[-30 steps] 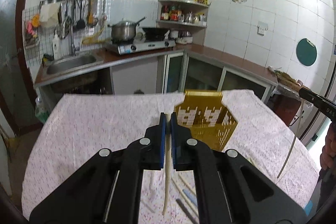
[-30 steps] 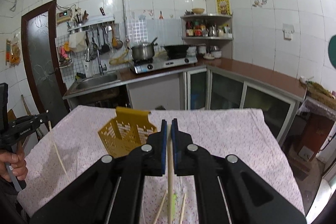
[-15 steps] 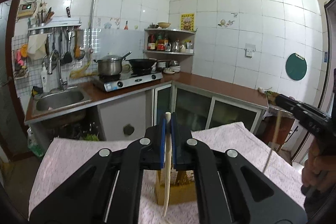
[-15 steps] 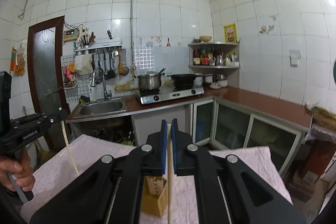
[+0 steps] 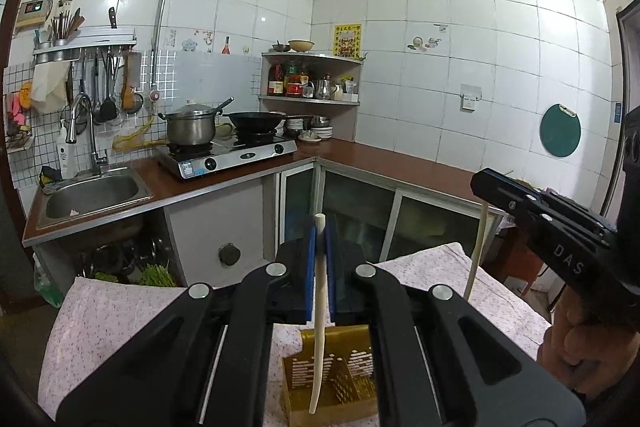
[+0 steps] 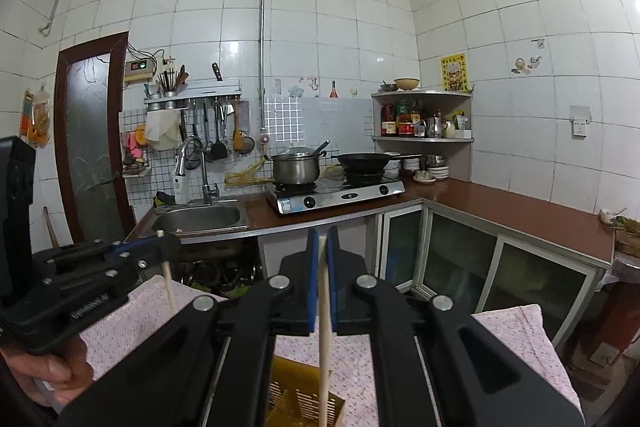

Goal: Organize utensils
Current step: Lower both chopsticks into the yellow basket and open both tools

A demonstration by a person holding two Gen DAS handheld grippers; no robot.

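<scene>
Both chopsticks lifted over yellow basket — jaws clamped.

both handheld grippers are matte black plastic: the left gripper and right gripper each have 2 fingers lined with blue pads, round silver screw heads, and white lettering printed along the side.
</scene>
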